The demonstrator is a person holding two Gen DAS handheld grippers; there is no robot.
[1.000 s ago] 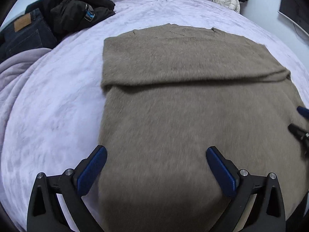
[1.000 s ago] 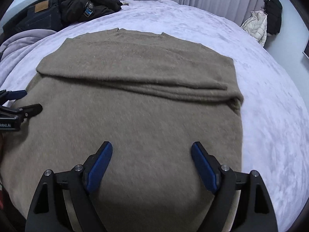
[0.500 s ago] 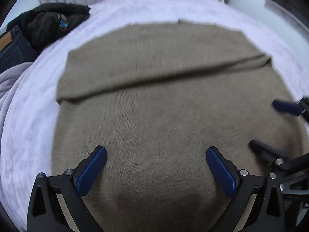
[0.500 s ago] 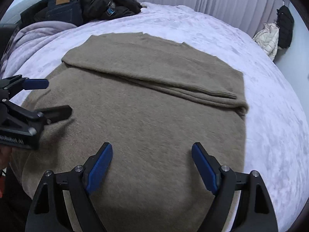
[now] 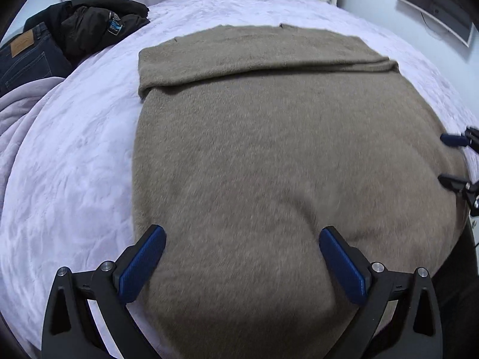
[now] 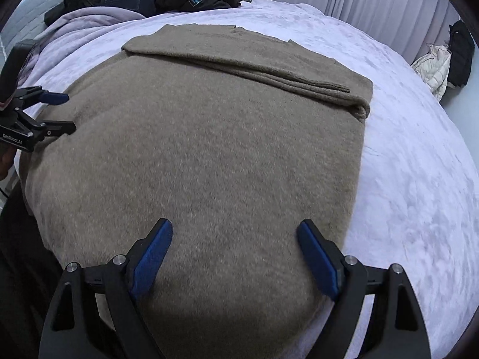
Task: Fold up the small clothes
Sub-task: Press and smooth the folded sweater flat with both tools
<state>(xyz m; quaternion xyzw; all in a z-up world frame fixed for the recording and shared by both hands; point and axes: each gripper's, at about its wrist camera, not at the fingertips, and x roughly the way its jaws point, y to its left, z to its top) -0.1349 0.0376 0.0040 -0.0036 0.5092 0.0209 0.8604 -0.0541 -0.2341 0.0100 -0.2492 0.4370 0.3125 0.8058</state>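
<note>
A taupe knitted sweater (image 5: 269, 155) lies flat on the bed, its sleeves folded across the chest near the far end (image 6: 245, 62). My left gripper (image 5: 242, 233) hovers open over the sweater's near left corner, with nothing between its blue pads. My right gripper (image 6: 235, 229) hangs open over the near right part of the sweater, its right finger close to the side edge. Each gripper shows in the other's view: the right one (image 5: 455, 161) at the right margin, the left one (image 6: 57, 113) at the left margin. The sweater's near hem is hidden below the fingers.
A pale lilac bedspread (image 5: 74, 155) covers the bed. Dark jeans (image 5: 24, 56) and a black jacket (image 5: 92, 21) are piled at the far left, beside a lilac blanket (image 6: 77, 21). Curtains, a white puffer jacket (image 6: 434, 65) and a wall monitor (image 5: 437, 3) stand beyond the bed.
Both grippers swung inward over the sweater and have moved apart again toward its near corners. The right gripper has rolled, so its view now tilts. Both stayed open.
</note>
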